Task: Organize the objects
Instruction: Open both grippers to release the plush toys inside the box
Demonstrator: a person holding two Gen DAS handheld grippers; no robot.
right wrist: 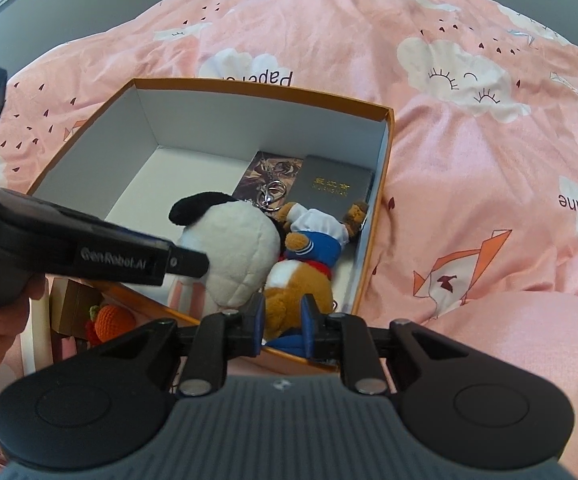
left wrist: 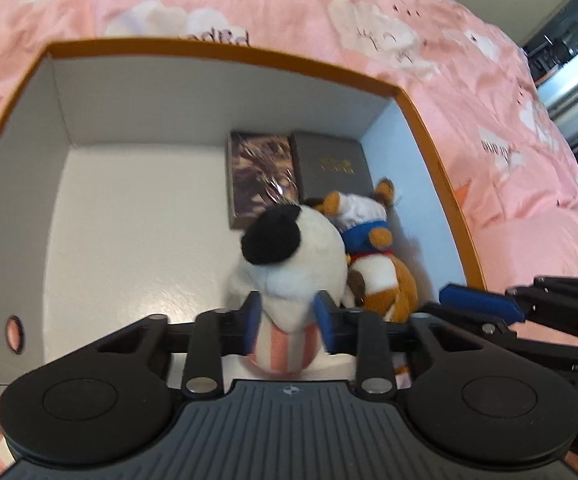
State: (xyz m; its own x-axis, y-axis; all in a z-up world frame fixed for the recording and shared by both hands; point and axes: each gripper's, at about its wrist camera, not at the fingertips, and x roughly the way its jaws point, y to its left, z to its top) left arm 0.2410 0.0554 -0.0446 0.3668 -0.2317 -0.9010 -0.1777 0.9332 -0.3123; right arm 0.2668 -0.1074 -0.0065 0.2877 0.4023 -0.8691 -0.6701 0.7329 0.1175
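Printed words are showing on the bedcover, one gripper and a small box.

In the right wrist view, the pink bedcover (right wrist: 469, 160) is carrying "paper", upside down, at about twelve o'clock from the orange-rimmed box (right wrist: 385, 184), cut off by its far rim, and "crane", also upside down with its first letter half lost, near the picture's three o'clock edge. The left gripper's (right wrist: 193, 262) black arm is reading "GenRobot.AI" in pale letters. The dark grey case (right wrist: 335, 190) lying inside the box is bearing gold characters with a line of gold capitals beneath, both too small to make out. In the left wrist view the bedcover's lettering is blurring past reading.
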